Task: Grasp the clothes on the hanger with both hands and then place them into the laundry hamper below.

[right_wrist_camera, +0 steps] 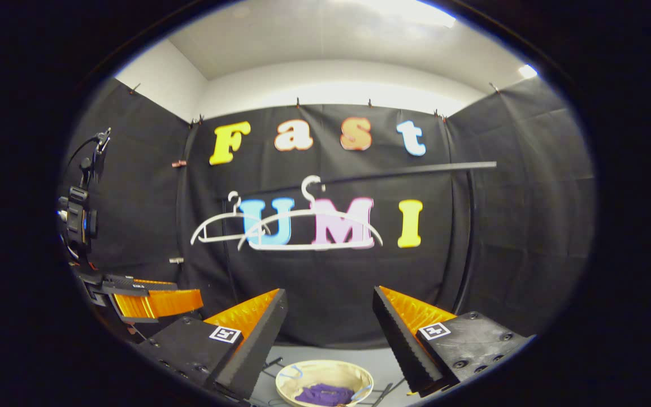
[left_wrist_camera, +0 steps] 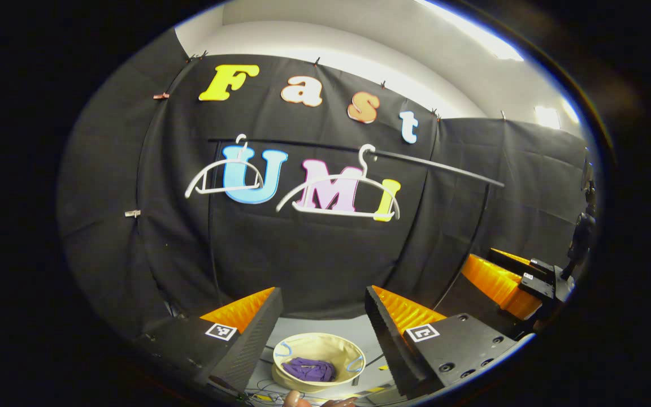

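Two bare hangers (left_wrist_camera: 339,195) hang on the rail (left_wrist_camera: 427,161) at the back wall, nothing draped on either. Purple clothes (left_wrist_camera: 308,370) lie bunched inside the round cream hamper (left_wrist_camera: 319,345) on the floor, right below the rail; in the right gripper view the same clothes (right_wrist_camera: 325,394) sit in the hamper (right_wrist_camera: 325,373). My left gripper (left_wrist_camera: 324,308) has its fingers spread wide apart, holding nothing, raised above the hamper. My right gripper (right_wrist_camera: 330,311) is likewise spread wide and empty, and sits off to the right in the left gripper view (left_wrist_camera: 520,282).

I judge the drop step is done: clothes are in, hangers are clear, both tools let go. What's left is little, I'd say: pull both tools back and away without snagging the hamper rim or knocking the hangers. No regrasp seems needed unless cloth hangs over the rim, and I see none doing so.
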Available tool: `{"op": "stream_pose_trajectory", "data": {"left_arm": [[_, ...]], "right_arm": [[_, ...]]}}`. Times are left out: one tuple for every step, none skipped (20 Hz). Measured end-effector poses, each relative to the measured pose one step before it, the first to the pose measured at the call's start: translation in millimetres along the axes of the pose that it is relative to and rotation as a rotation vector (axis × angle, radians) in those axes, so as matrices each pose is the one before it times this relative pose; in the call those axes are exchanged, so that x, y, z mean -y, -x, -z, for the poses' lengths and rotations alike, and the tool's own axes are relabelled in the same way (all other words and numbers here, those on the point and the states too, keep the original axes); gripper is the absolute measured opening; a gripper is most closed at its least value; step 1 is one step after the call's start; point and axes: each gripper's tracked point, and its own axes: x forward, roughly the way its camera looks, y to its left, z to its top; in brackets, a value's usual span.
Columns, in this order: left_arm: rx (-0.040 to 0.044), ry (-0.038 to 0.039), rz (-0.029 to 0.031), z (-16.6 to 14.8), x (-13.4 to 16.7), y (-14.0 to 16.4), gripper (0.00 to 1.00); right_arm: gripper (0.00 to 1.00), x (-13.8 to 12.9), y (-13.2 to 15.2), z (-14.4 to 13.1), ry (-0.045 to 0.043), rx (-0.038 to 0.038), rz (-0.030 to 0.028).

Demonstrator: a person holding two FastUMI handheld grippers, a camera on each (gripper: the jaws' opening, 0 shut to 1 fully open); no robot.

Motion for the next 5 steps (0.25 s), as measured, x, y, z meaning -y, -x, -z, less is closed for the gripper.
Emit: {"op": "stream_pose_trajectory", "data": {"left_arm": [[0.04756, -0.00298, -0.00513, -15.46, 1.42, 9.23, 0.93], [0.0462, -0.00579, -0.00502, -14.38, 2.02, 7.37, 0.93], [0.04447, -0.00677, -0.00335, -14.32, 4.68, 4.33, 0.93], [0.02312, -0.00401, -0.00463, -4.96, 3.86, -1.18, 0.93], [0.0156, -0.00055, -0.00229, -5.31, 4.66, 0.47, 0.87]], "right_arm": [[0.98, -6.01, -2.69, -10.22, -0.00266, 0.04101, -0.0082], [0.98, -4.79, -1.14, -9.54, 0.00482, 0.02918, -0.01318], [0.93, -0.6, -1.63, -8.09, 0.01051, 0.02487, -0.00624], [0.98, 0.45, 0.09, -5.07, 0.01165, 0.01107, -0.00819], [0.98, 0.15, 0.39, -5.17, 0.00581, 0.01207, -0.01253]]}}
